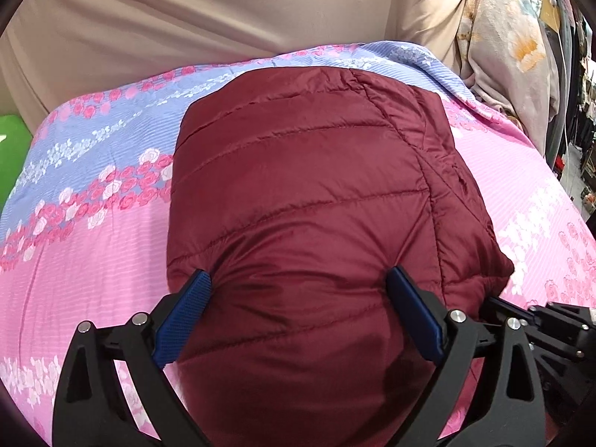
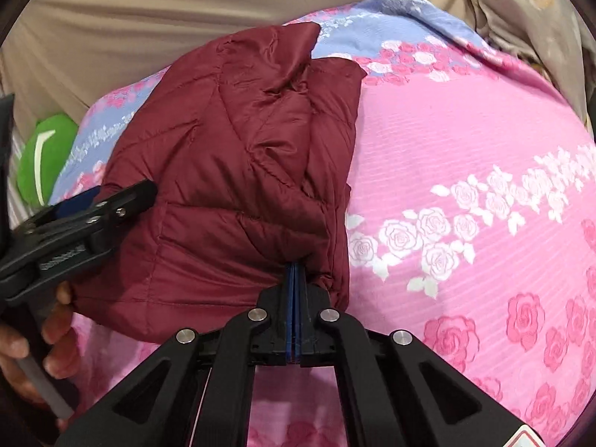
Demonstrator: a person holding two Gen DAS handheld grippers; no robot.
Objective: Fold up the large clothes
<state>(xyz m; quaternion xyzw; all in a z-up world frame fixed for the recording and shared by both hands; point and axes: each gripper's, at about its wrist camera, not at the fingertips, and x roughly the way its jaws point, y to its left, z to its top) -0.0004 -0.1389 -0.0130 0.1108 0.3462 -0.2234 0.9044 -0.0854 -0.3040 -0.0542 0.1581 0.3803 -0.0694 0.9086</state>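
The right gripper, jaws closed, pinches the near edge of the maroon quilted jacket, folded on the floral bedspread. The left gripper straddles it with jaws wide, gripping nothing. Pressing the puffy bundle flat while squaring that pinched edge should hold the fold.

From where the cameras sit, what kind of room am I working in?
Most likely a bedroom at home. The maroon quilted jacket lies on a bed under a pink and blue rose-print bedsheet, with beige fabric hanging behind it and cluttered household items at the far right edge.
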